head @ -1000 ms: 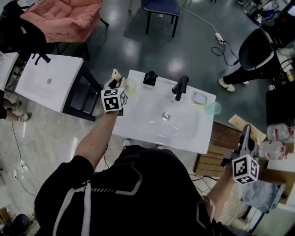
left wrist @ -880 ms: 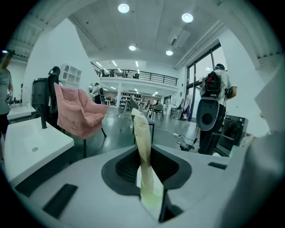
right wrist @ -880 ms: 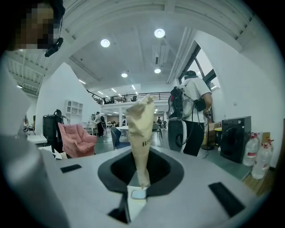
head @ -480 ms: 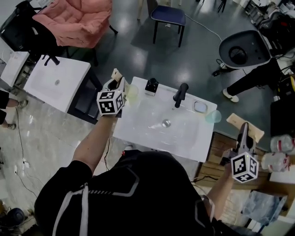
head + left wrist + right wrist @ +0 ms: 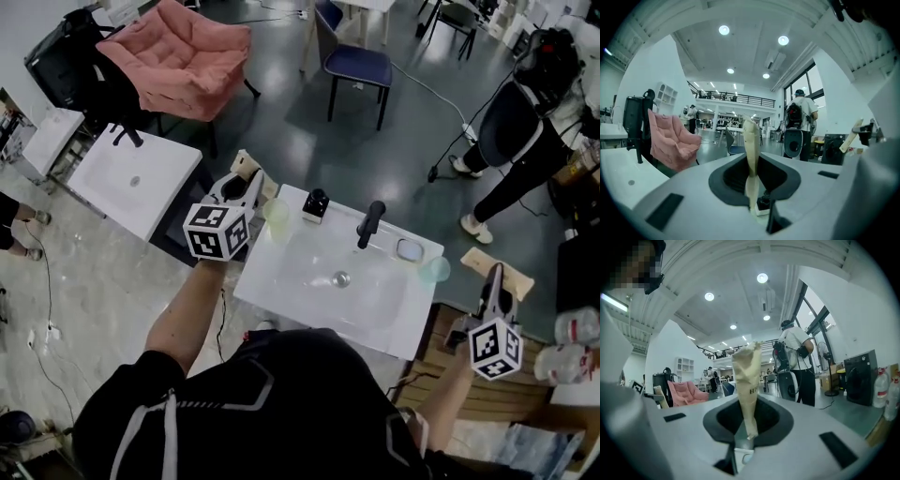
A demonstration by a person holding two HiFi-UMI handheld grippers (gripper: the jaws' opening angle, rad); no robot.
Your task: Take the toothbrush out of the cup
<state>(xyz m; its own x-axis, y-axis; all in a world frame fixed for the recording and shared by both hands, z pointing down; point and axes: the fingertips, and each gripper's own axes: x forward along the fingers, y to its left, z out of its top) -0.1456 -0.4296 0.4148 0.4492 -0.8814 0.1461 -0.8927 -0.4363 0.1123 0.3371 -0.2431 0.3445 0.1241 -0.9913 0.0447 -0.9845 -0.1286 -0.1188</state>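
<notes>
Two grippers were in our hands. The left gripper [image 5: 247,171] hovered at the back left corner of the white washbasin [image 5: 281,281], just beside the pale translucent cup [image 5: 276,215] that stood upright on that corner. Its jaws had just been closing. In the left gripper view its taped fingertips [image 5: 750,140] looked pressed together into one beige strip, and we saw nothing between them. We could not make out the toothbrush in any view, neither in the cup nor at the gripper.

The right gripper [image 5: 493,281] was beyond the right edge of the washbasin, well apart from the cup. Its taped fingertips [image 5: 747,380] were also closed against each other, with nothing pinched between them.

Along the back edge of the washbasin stood a small black and white object [image 5: 316,203], then the black faucet [image 5: 368,225], then a soap dish [image 5: 409,249] near the back right corner. A second, greenish cup [image 5: 434,270] was at the right edge, just beside the soap dish. A pink armchair [image 5: 183,56] stood on the floor, well behind the left gripper.
</notes>
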